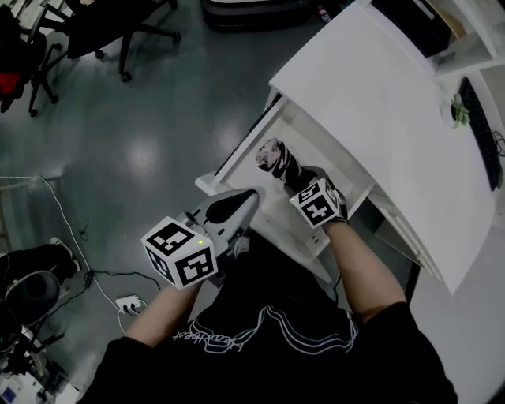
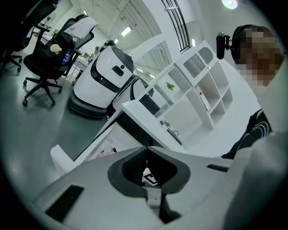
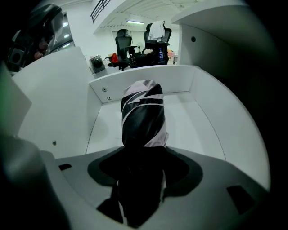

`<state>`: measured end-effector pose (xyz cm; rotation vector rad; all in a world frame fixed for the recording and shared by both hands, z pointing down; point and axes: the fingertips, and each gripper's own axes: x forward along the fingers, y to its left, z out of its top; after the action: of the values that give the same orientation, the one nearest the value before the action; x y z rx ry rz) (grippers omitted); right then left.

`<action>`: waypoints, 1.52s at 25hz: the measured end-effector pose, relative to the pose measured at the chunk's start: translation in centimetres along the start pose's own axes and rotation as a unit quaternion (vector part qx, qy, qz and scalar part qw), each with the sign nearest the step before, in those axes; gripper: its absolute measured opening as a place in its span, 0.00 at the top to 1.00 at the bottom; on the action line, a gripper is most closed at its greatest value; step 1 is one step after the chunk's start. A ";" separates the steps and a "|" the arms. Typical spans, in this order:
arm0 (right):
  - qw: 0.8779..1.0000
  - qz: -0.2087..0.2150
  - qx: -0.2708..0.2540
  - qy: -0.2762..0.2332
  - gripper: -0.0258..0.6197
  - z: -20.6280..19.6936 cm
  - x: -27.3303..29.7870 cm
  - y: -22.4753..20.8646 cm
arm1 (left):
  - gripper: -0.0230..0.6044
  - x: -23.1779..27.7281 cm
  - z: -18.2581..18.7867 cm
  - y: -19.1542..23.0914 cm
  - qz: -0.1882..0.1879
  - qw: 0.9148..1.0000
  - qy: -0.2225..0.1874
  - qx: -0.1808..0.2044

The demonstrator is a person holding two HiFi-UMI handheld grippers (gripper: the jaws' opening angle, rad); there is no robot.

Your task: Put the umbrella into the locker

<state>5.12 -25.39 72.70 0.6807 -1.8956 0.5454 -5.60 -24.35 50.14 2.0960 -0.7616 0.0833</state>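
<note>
The right gripper (image 1: 304, 188) has its jaws clenched on a folded black umbrella with white and pale pink stripes (image 1: 278, 160). In the right gripper view the umbrella (image 3: 143, 119) comes out from between the two jaws of this gripper (image 3: 143, 157) and points toward the back wall of the open white locker compartment (image 3: 198, 85), and its far end is apart from that wall. From the head view the umbrella is already inside the opening of the locker (image 1: 323, 146). I cannot tell whether it touches the locker floor.

The left gripper (image 1: 248, 196) is held just beside the front edge of the locker, near the person's body. In the left gripper view its jaws (image 2: 146, 155) are pressed together and there is nothing between them.

Black office chairs (image 1: 102, 24) stand well apart on the grey glossy floor (image 1: 158, 118).
</note>
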 end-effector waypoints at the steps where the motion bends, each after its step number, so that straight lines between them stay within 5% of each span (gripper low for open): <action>1: 1.000 -0.003 0.000 0.002 0.57 0.0 0.0 0.0 | 0.95 0.0 -0.1 -0.1 0.000 1.000 0.002 0.001; 8: 1.000 -0.006 -0.010 -0.015 0.37 0.8 -1.1 0.4 | 0.95 -0.5 -0.6 -0.8 -0.002 1.000 0.006 0.006; 15: 0.991 0.015 0.101 -0.085 0.35 2.8 -6.3 0.2 | 0.95 -1.7 -0.2 -2.8 -0.011 1.000 0.005 0.020; 19: 0.965 0.059 0.193 -0.166 0.44 5.2 -11.8 1.2 | 0.95 -3.1 0.6 -4.6 -0.016 0.999 -0.001 0.037; 24: 0.931 0.088 0.219 -0.279 0.60 9.0 -20.2 3.6 | 0.95 -5.3 2.1 -7.6 -0.025 0.998 -0.018 0.055; 32: 0.880 0.064 0.216 -0.418 0.94 11.7 -31.7 6.7 | 0.95 -10.4 5.0 -14.1 -0.056 0.991 -0.058 0.106; 38: 0.870 0.047 0.138 -0.471 0.96 13.2 -38.7 10.4 | 0.95 -13.4 7.1 -17.8 -0.070 0.982 -0.089 0.149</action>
<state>2.39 -17.80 31.28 1.1933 -2.8003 0.6076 -8.21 -15.60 28.57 2.4629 -0.7400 -0.0730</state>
